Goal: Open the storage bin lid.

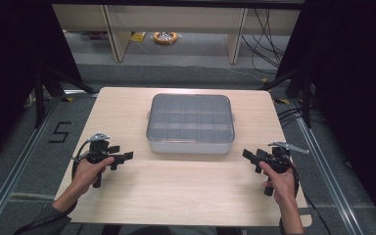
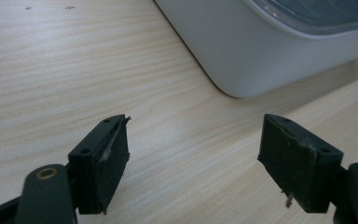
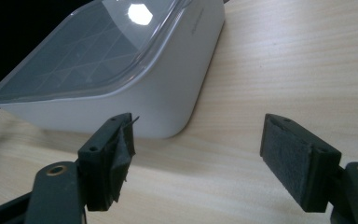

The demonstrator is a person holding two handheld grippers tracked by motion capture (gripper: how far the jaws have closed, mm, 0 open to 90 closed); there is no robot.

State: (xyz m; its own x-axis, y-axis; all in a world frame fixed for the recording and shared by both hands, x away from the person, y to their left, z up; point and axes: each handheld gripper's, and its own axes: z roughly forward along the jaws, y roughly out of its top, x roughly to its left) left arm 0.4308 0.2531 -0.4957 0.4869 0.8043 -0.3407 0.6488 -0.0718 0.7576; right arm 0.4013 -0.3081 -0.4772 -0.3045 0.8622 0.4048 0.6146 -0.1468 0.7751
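A: Status, left to right?

B: I've got the left gripper (image 1: 126, 157) low over the desk (image 1: 176, 191), near the left front edge, held in the left hand (image 1: 89, 169). Jaws point right, toward the box. Released, nothing between them. In the left gripper view I see bare wood between the pads (image 2: 109, 161) and a rounded front corner of the box ahead, well apart from the jaws.

A: The box?

B: Compartment box (image 1: 191, 124) sits mid-desk, slightly toward the far side. White tub, translucent grey lid (image 1: 191, 117) on top, grid of dividers showing through it. Can't tell what's inside the cells. Small tab on each short end.

A: Lid seated?

B: Looks flat and flush all round in the high view. In the right gripper view the lid rim overhangs the white wall evenly.

A: Right side?

B: Right gripper (image 1: 250, 156) is just off the box's right front corner, in the right hand (image 1: 280, 178), jaws pointing left at the box. Also released, empty. Its own view puts the box corner just beyond the left-hand jaw, not touching. Wood grain between the pads (image 3: 291, 156).

A: Contact anywhere?

B: None. Both grippers clear of the box, one either side.
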